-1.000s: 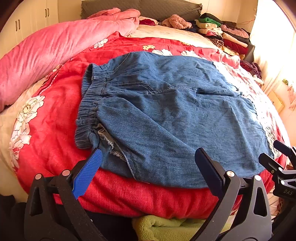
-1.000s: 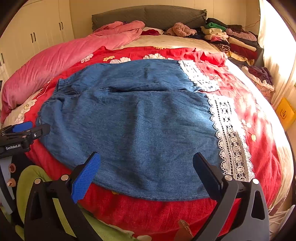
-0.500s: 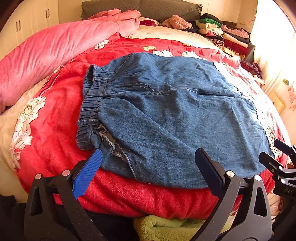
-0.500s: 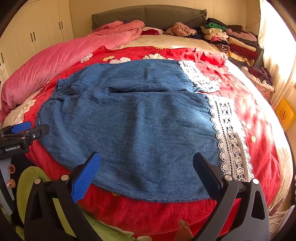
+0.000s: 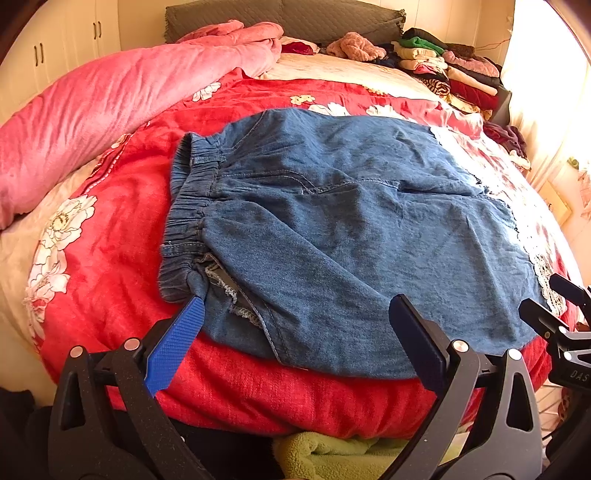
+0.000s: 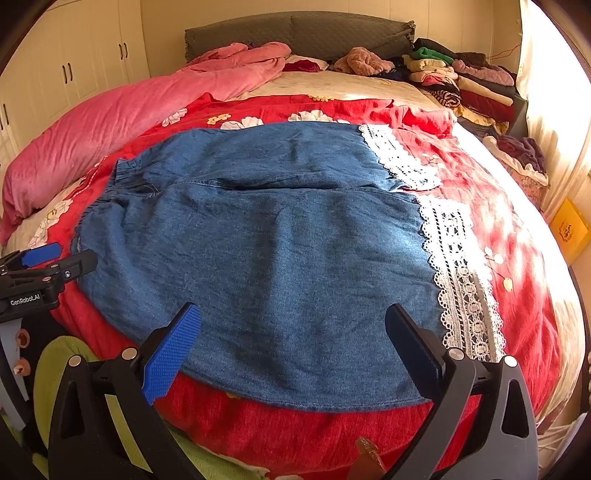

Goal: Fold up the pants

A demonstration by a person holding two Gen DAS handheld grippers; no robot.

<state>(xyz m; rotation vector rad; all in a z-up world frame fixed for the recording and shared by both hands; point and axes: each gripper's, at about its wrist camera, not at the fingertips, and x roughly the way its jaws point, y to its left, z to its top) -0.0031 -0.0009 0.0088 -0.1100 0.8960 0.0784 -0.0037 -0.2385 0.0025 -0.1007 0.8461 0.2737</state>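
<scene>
Blue denim pants [image 5: 332, 229] with an elastic waistband [image 5: 184, 218] at the left and white lace hems [image 6: 458, 266] at the right lie flat on the red floral blanket [image 5: 110, 206]. My left gripper [image 5: 295, 325] is open and empty, hovering above the near edge by the waistband end. My right gripper [image 6: 291, 325] is open and empty above the near edge of the leg [image 6: 277, 258], close to the lace. The left gripper also shows at the left edge of the right wrist view [image 6: 48, 266]; the right gripper shows at the right edge of the left wrist view [image 5: 565, 310].
A pink quilt [image 5: 110, 92] lies along the left of the bed. Stacked folded clothes [image 6: 461, 81] sit at the far right by the grey headboard [image 6: 295, 33]. A green fabric [image 5: 332, 454] lies below the bed's near edge. White wardrobes [image 6: 74, 74] stand at left.
Both grippers stay open. The views shift only slightly, the left wrist view edging a little lower over the pants.
</scene>
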